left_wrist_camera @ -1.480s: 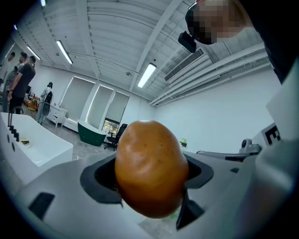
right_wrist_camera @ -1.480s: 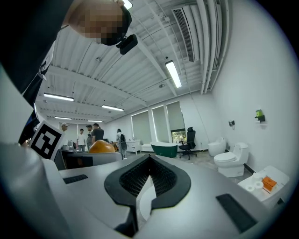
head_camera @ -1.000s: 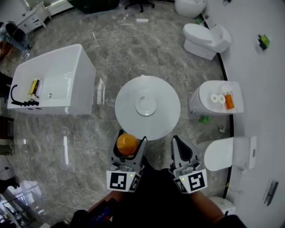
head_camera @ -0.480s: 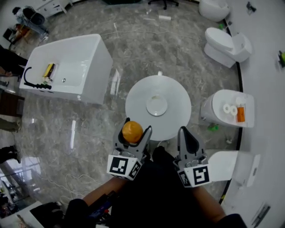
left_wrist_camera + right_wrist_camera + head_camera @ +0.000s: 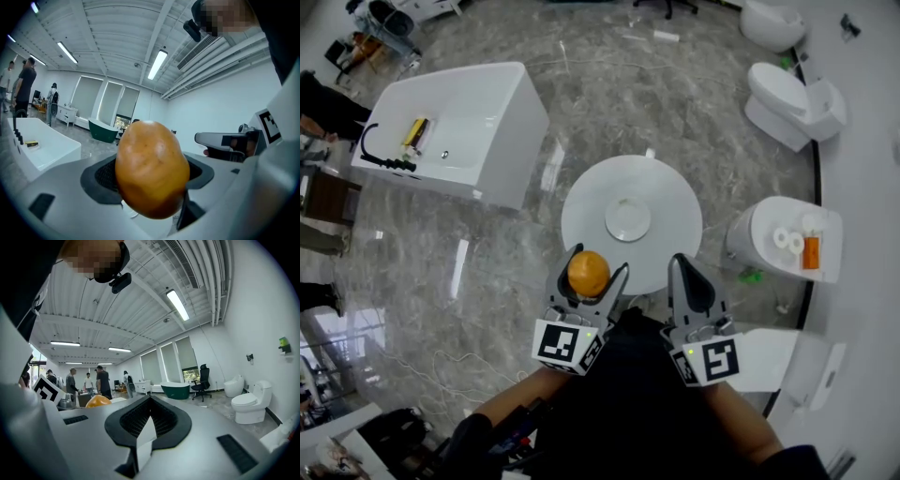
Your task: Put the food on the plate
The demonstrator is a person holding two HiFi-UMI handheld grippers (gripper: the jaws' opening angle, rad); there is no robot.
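The left gripper pinches a potato between its two dark, ribbed pads. It grips across the rounded middle, so the smooth, slippery skin has less chance to squirt out. The potato is oval, orange-tan and faintly speckled, with a dull sheen. It hangs in the air at about 7 o'clock off the round table, over the table's near rim, not yet above the plate.

The plate is small, white, shallow and glossy. It sits bare at the middle of the pale, smooth tabletop, at 12 o'clock from both grippers. That central spot probably makes it easy to reach from either side.

The right gripper is at about 5 o'clock off the table. Its jaws are pressed together on nothing, and it seems to be held idle, clear of the carrying path.

Grey, polished marble-look flooring surrounds the table. A white bathtub stands at 10 o'clock.
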